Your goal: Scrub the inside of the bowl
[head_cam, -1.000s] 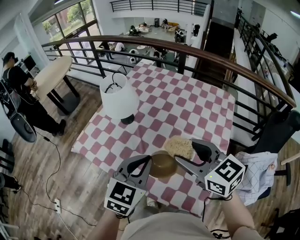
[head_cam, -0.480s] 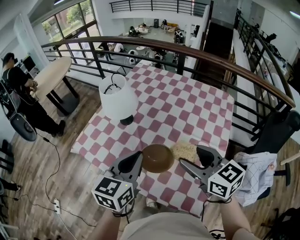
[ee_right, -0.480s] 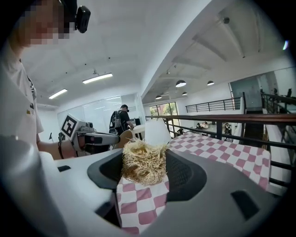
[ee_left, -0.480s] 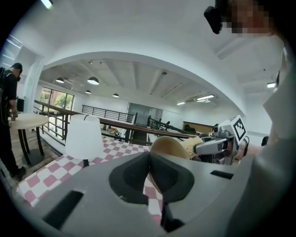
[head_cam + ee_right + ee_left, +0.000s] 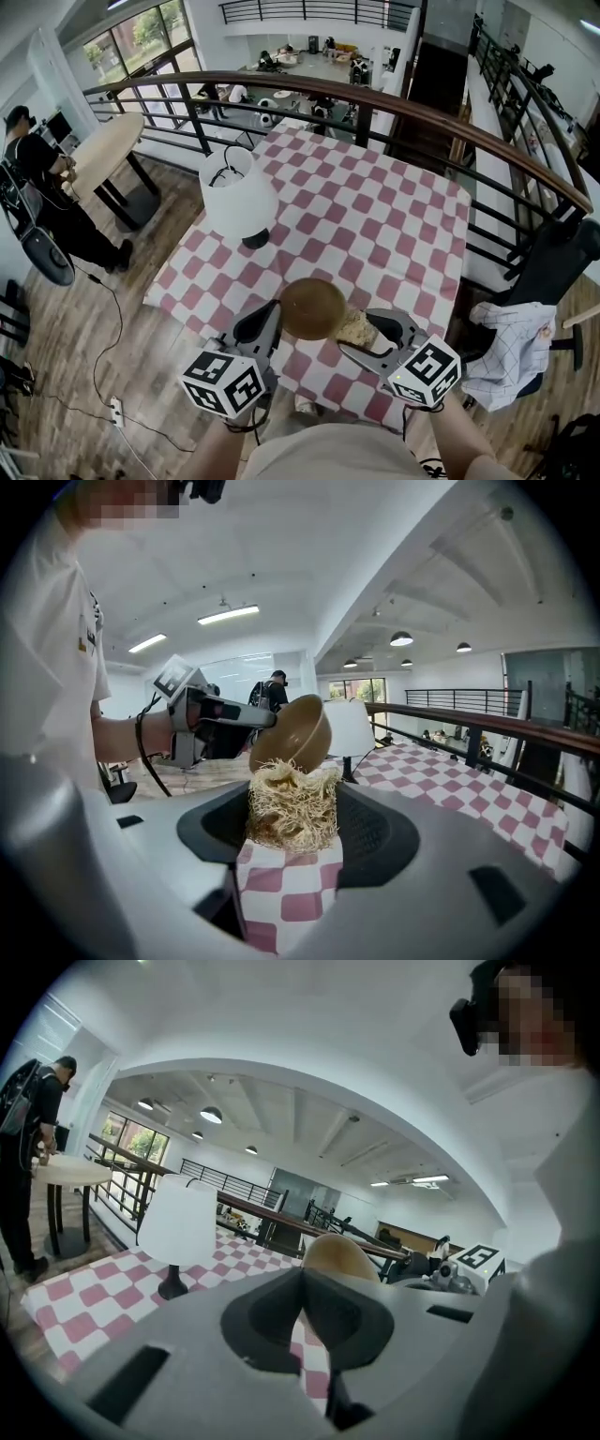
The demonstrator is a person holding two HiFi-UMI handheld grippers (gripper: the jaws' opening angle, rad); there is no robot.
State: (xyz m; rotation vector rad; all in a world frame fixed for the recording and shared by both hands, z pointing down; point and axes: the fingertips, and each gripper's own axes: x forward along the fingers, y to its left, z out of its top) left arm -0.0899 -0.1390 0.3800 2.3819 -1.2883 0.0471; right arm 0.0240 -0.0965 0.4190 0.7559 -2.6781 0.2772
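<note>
My left gripper [image 5: 271,319] is shut on the rim of a brown bowl [image 5: 312,307] and holds it lifted above the table's near edge, tipped so its outside faces up. In the left gripper view the jaws [image 5: 302,1283] meet on the bowl [image 5: 339,1252]. My right gripper [image 5: 364,334] is shut on a straw-coloured fibre scrubber [image 5: 354,328], which sits right beside the bowl's lower right edge. In the right gripper view the scrubber [image 5: 291,803] fills the gap between the jaws, just under the tilted bowl [image 5: 292,733]. Whether scrubber and bowl touch I cannot tell.
The table [image 5: 384,216] carries a pink and white checked cloth, and a white lamp [image 5: 237,195] stands at its left. A curved railing [image 5: 403,105] runs behind it. A round table [image 5: 105,150] and a person [image 5: 37,173] are at the left, a chair with draped cloth [image 5: 511,347] at the right.
The left gripper lifted the bowl off the table and tipped it over. The right gripper drew back and left with the scrubber, coming in beside the bowl.
</note>
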